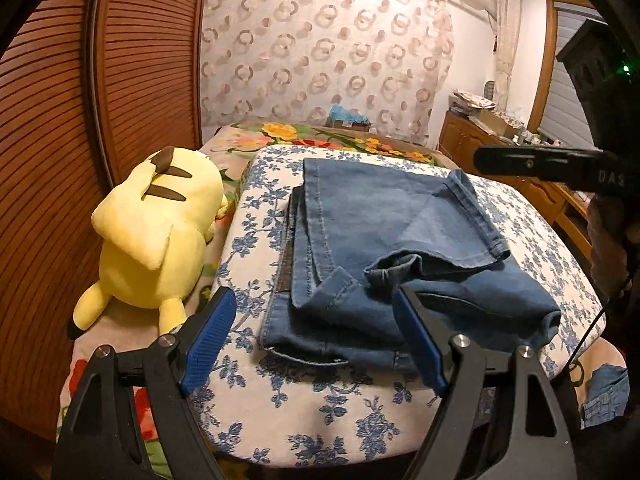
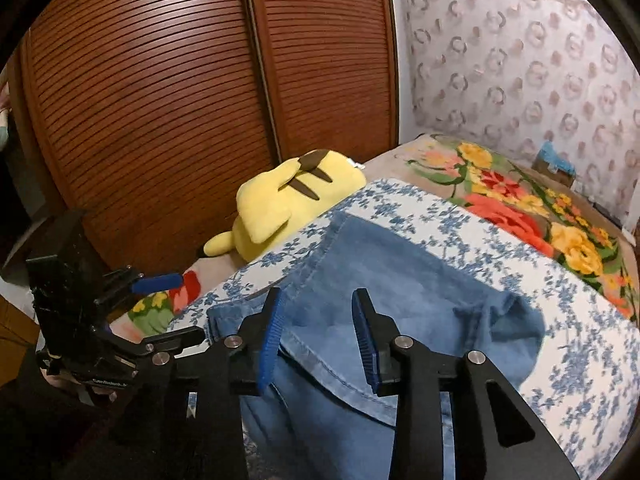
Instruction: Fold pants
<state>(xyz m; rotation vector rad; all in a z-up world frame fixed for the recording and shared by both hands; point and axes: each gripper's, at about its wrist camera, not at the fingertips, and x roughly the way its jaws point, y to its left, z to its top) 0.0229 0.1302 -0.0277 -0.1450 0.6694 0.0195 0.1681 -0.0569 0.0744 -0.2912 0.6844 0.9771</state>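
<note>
Hovering over folded jeans [image 1: 400, 240], the left gripper [image 1: 316, 332] stands wide and empty; the right gripper [image 2: 318, 336] gapes partway, gripping nothing.

Both wrist views close, angled down; share pants [image 1: 384, 248], plush [image 2: 280, 204].

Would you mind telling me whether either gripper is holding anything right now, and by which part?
Nothing is held: both the left gripper and right gripper are open above the folded jeans.

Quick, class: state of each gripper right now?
Left gripper: open, holding nothing, above the near edge of the jeans.
Right gripper: open, nothing between its pads, over the jeans.
</note>
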